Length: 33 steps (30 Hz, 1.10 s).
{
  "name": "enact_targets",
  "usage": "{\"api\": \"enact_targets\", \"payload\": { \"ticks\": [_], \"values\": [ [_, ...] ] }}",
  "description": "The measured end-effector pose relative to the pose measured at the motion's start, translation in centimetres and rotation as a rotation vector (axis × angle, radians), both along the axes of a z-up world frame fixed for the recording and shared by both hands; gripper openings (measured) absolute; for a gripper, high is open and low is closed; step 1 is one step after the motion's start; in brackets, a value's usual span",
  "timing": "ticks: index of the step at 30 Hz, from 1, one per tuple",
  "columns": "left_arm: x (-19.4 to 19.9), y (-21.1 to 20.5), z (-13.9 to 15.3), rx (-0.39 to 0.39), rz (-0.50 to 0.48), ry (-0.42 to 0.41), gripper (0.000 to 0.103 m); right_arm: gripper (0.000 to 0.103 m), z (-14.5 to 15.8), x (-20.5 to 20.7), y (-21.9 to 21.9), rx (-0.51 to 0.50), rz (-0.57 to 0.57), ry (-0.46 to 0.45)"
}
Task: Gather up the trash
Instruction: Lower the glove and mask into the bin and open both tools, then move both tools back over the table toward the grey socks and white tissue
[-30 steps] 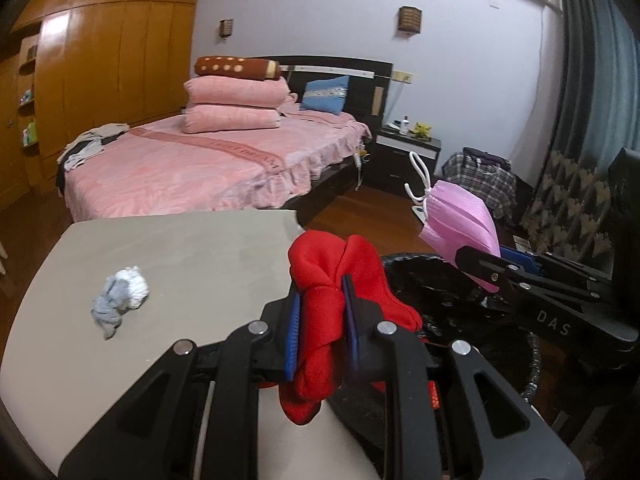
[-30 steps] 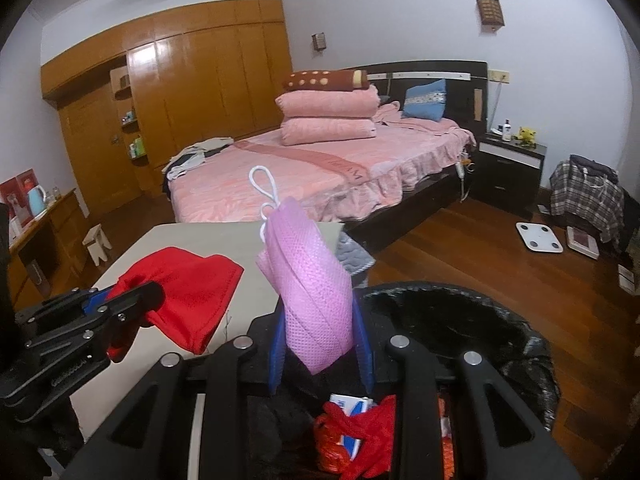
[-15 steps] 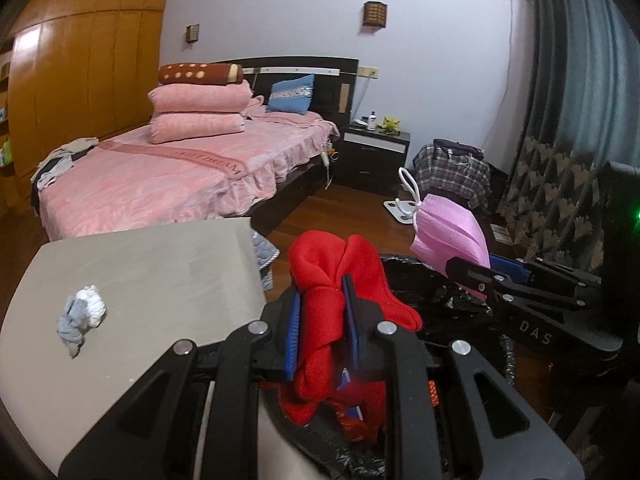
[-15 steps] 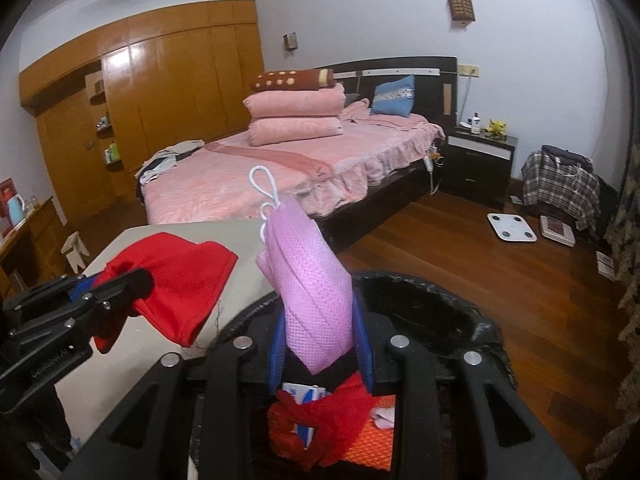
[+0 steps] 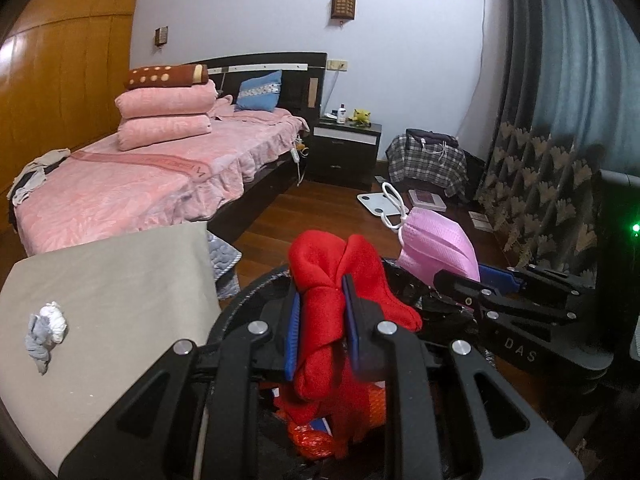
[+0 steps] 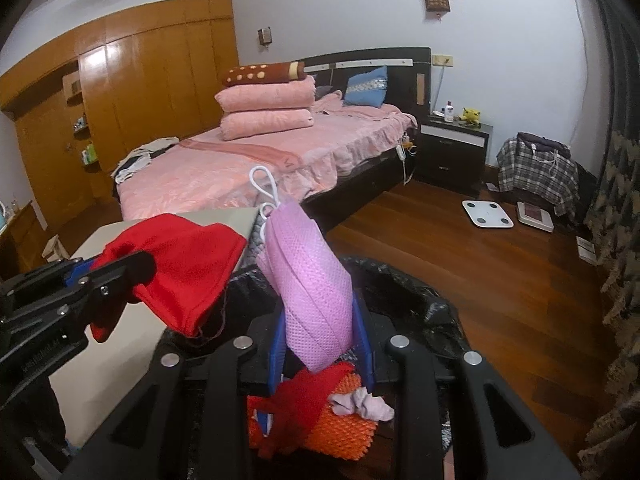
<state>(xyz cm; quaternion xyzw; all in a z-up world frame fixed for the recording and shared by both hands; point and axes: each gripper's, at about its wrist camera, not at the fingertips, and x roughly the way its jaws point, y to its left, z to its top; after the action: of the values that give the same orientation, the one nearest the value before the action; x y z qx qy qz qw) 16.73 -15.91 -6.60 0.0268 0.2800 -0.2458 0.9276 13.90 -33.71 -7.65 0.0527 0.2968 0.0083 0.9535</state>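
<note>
red cloth [image 5: 320,312] between left fingers [image 5: 291,332], mask [image 6: 312,292] between right fingers [image 6: 362,336]

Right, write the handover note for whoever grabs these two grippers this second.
Left gripper: shut on the red cloth, held over the bin, close to its table-side rim.
Right gripper: shut on the pink face mask, also over the bin.
Bin: black-lined, beside the table; it already holds red and orange trash and a pale crumpled piece.
Done: both items picked up and carried to the bin.
Left: release both into the bin, then fetch the grey-white crumpled wad lying on the table.
</note>
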Motion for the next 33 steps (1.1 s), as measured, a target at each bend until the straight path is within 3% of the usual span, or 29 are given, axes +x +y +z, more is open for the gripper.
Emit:
{"api": "enact_targets", "payload": {
  "ticks": [11,16,27,33],
  "values": [
    [1.4,-1.9,-1.7,0.014,-0.023,0.039,0.02,0.033,-1.6,0.6,-1.5,-0.002,-0.034,0.037],
    [2.2,-2.0,-2.1,0.011,-0.031,0.065,0.037,0.046,-2.3,1.0,-1.8,-0.007,-0.043,0.054],
    [2.4,0.7,-1.5,-0.003,0.054,0.044,0.074,0.093,-2.1,0.5,-1.3,-0.025,-0.078,0.04],
    [2.1,3.8,-0.4,-0.001,0.135,0.019,0.086,0.097,-1.1,0.8,0.0,-0.022,-0.058,0.024]
  ]
}}
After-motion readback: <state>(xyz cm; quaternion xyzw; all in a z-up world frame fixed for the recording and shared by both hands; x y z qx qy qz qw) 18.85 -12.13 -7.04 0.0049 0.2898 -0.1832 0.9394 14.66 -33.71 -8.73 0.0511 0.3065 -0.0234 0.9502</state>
